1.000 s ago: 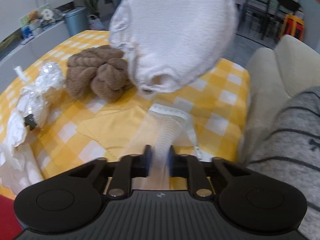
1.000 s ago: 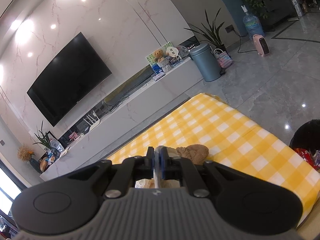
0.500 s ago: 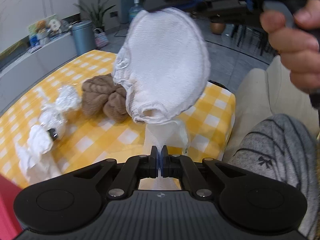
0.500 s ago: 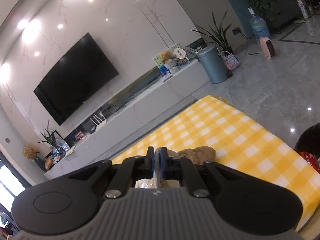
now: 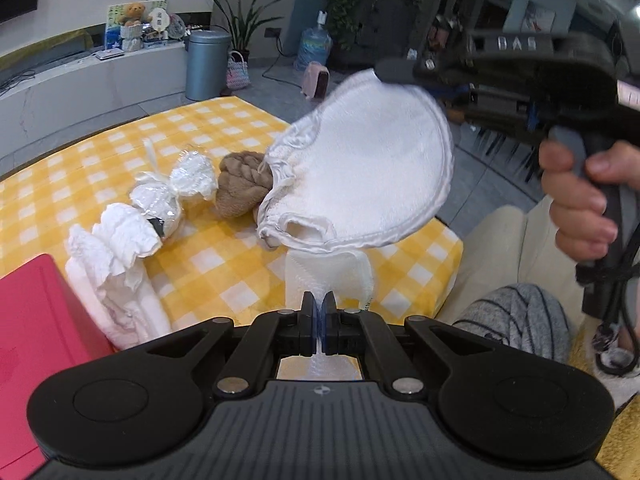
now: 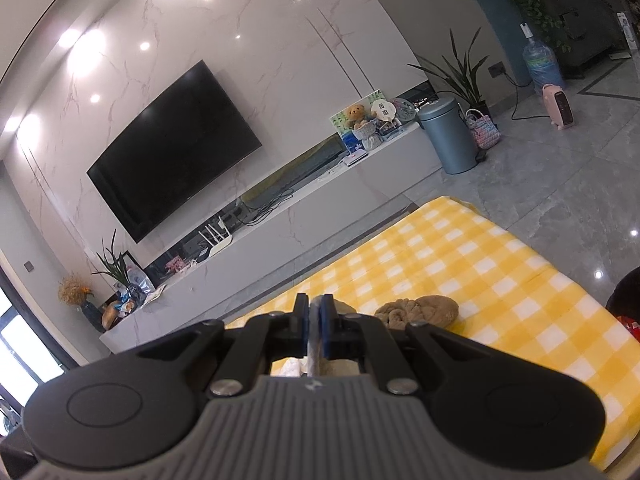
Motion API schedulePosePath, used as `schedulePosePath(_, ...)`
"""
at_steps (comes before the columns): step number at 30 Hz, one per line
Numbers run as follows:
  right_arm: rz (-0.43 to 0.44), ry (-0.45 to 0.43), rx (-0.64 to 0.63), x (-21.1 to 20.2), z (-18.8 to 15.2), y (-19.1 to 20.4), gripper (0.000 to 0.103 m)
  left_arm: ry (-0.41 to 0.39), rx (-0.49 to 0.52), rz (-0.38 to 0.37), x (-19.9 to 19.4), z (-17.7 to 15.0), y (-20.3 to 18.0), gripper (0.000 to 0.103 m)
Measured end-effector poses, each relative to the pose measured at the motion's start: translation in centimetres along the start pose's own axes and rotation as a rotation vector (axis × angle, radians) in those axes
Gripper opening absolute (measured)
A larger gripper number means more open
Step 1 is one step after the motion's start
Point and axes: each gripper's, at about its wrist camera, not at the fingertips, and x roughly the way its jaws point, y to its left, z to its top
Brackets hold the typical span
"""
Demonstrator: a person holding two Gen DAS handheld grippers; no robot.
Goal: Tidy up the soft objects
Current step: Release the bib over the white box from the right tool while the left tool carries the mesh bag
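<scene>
Straight ahead of the left gripper (image 5: 319, 312), a white cloth (image 5: 360, 176) is hanging and blocking the way. Ahead to its left, a brown towel roll (image 5: 240, 188), wrapped bundles (image 5: 172, 196) and crumpled tissue (image 5: 112, 248) are crowding the checked tablecloth (image 5: 224, 264); beyond them the cloth is probably lying free.

A black television (image 6: 174, 148) hung on the marble wall; below it ran a long white console (image 6: 280, 236) bearing a teddy bear (image 6: 355, 114); a grey-blue bin (image 6: 450, 136) stood at its end, a woven basket (image 6: 485, 133) just beside; a water jug (image 6: 543, 65) and a pink heater (image 6: 559, 107) stood further along; a red box (image 5: 28, 344) sat by the yellow checked tablecloth (image 6: 480, 268).
</scene>
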Motion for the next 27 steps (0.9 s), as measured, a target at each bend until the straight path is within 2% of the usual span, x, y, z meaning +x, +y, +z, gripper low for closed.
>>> schedulePosePath(4, -0.019, -0.016, 0.010, 0.1, 0.0, 0.1, 0.004, -0.021, -0.027, 0.008, -1.1, 0.1, 0.9, 0.002)
schedulePosePath(6, -0.033, -0.030, 0.028, 0.1, 0.0, -0.2, 0.004, -0.006, -0.031, 0.026, -1.9, 0.2, 1.4, 0.002)
schedulePosePath(8, -0.029, -0.038, 0.049, 0.1, 0.0, -0.5, 0.004, 0.003, -0.047, 0.038, -2.8, 0.1, 2.1, 0.002)
schedulePosePath(11, -0.011, -0.047, 0.068, -0.1, 0.2, -0.7, 0.004, -0.026, -0.061, 0.070, -4.7, -0.2, 3.0, 0.002)
schedulePosePath(16, 0.007, -0.053, 0.029, -0.2, 0.2, 0.4, 0.004, -0.129, -0.124, 0.121, -8.6, -0.2, 4.6, 0.002)
schedulePosePath(21, 0.065, -0.036, 0.008, -0.1, 0.0, 2.1, 0.003, -0.256, -0.216, 0.190, -12.5, -0.1, 5.5, 0.002)
schedulePosePath(27, 0.108, -0.009, -0.082, -0.7, -0.6, 5.7, 0.003, -0.333, -0.226, 0.259, -16.1, -1.5, 6.1, 0.002)
